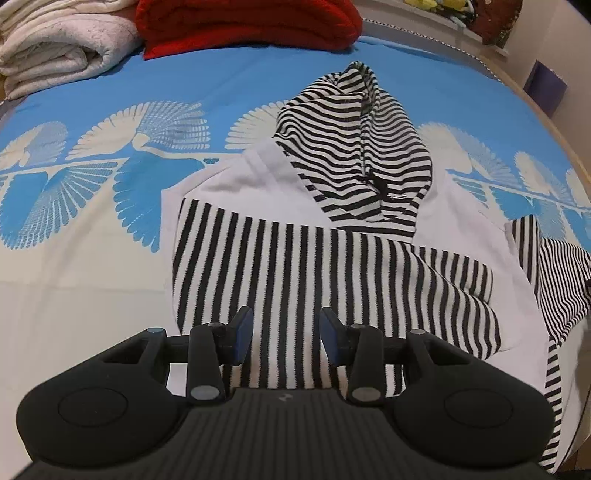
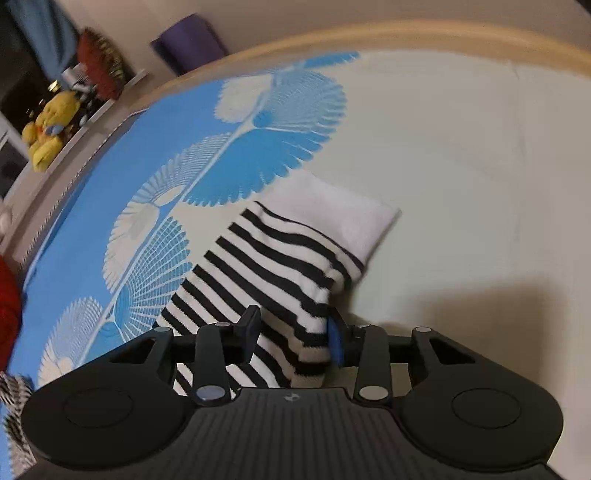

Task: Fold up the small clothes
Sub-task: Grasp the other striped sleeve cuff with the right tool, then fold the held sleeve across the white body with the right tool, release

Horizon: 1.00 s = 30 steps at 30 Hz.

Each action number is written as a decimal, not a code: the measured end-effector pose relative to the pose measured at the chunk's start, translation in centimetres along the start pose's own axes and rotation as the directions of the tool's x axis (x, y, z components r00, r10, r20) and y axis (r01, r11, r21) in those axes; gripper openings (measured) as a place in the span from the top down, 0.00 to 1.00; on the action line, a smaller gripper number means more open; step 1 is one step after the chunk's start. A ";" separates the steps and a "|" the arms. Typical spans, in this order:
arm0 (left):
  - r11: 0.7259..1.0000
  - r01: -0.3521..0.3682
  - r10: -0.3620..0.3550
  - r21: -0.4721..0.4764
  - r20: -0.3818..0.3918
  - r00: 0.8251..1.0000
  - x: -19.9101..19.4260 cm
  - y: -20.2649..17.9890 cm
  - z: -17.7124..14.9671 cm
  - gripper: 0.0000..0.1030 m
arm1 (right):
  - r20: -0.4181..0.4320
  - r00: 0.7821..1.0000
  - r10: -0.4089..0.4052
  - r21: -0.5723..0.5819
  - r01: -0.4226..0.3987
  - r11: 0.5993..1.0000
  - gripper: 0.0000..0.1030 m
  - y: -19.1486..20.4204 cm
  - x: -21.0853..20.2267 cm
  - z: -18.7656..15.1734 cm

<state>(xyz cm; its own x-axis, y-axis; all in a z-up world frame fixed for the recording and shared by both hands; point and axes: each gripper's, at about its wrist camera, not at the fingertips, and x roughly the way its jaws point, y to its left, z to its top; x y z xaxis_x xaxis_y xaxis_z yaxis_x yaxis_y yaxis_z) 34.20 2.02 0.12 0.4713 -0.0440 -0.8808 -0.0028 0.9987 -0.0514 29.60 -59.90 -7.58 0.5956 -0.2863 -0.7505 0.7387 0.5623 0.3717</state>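
Note:
A small black-and-white striped hoodie (image 1: 295, 258) with white panels lies on the bed, hood (image 1: 351, 147) pointing away. One striped sleeve is folded across its body. My left gripper (image 1: 286, 334) hovers open over the lower body, holding nothing. In the right wrist view the other striped sleeve (image 2: 273, 266), with a white cuff (image 2: 332, 210), stretches away across the sheet. My right gripper (image 2: 293, 332) stands over that sleeve with the fabric between its fingers; the jaws are apart and I cannot tell whether they pinch it.
The bed sheet (image 1: 92, 258) is blue and cream with fan flowers. A folded white blanket (image 1: 55, 44) and a red blanket (image 1: 251, 26) lie at the far edge. The wooden bed frame (image 2: 406, 33) runs beyond the sleeve. A yellow plush toy (image 2: 50, 129) sits on a shelf.

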 end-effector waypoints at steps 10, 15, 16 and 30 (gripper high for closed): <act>1.000 0.019 -0.019 -0.022 0.031 0.999 -1.5 1.3 0.6 0.57 | 0.295 0.955 0.036 -0.232 0.035 0.972 0.96 7.0 -6.2 -1.5; 0.997 0.032 -0.028 -0.064 0.056 0.998 -2.8 2.8 1.0 0.57 | 0.305 0.858 0.413 -0.593 -0.168 0.787 0.96 17.3 -15.0 -8.3; 0.997 0.032 -0.027 -0.075 0.061 0.998 -3.0 3.3 1.0 0.57 | 0.256 0.839 0.480 -0.640 -0.224 0.735 0.96 18.9 -16.5 -9.9; 0.971 0.005 0.009 -0.239 0.055 0.998 -4.3 10.6 0.5 0.58 | -0.375 0.761 0.530 -0.563 -0.641 0.522 0.63 22.9 -20.1 -19.0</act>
<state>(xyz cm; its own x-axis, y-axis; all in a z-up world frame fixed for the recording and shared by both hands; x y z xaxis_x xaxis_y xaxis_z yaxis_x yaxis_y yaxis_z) 32.62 12.78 3.59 0.5187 -0.0338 -0.8543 -0.2112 0.9632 -0.1664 28.53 -26.56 5.60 0.7259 0.3713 -0.5790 -0.1739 0.9135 0.3678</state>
